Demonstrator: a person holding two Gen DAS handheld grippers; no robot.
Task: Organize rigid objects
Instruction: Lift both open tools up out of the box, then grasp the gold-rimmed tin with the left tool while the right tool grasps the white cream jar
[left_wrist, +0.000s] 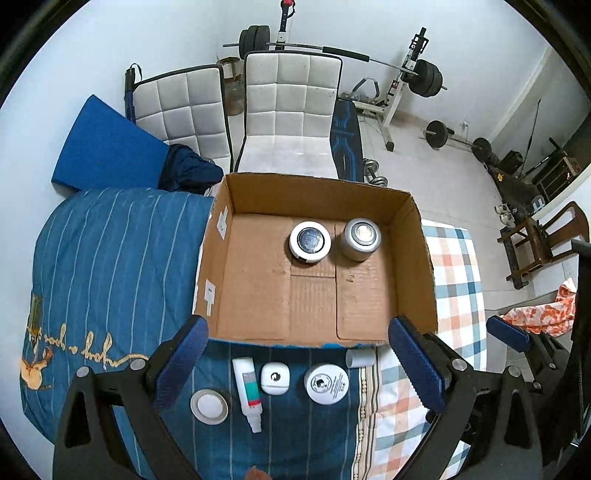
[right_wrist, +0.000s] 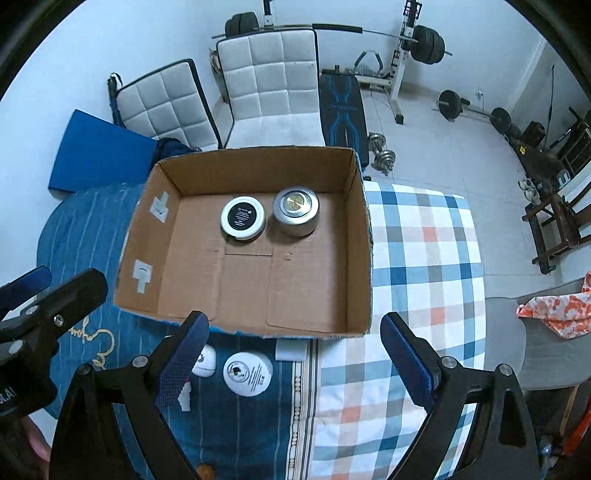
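Note:
An open cardboard box (left_wrist: 258, 288) (right_wrist: 306, 280) lies on the bed. Inside it, at the back, a white-rimmed jar with a dark lid (left_wrist: 309, 242) (right_wrist: 242, 218) stands beside a silver tin (left_wrist: 360, 238) (right_wrist: 295, 212). On the blue bedspread in front of the box lie a round disc (left_wrist: 209, 406), a white tube (left_wrist: 248, 391), a small white rounded case (left_wrist: 275, 377) (right_wrist: 205, 363), a white printed lid (left_wrist: 326, 384) (right_wrist: 248, 373) and a short white cylinder (left_wrist: 360, 357) (right_wrist: 291, 349). My left gripper (left_wrist: 299, 365) hangs open above this row, holding nothing. My right gripper (right_wrist: 295, 354) is open and empty too, over the box's near edge.
A checked blanket (right_wrist: 424, 258) covers the bed right of the box. Behind the bed stand two white padded chairs (left_wrist: 291, 110), a blue mat (left_wrist: 103, 144) and a weight bench with barbells (left_wrist: 406, 74). A wooden chair (left_wrist: 546, 240) and an orange cloth (right_wrist: 557, 310) are at the right.

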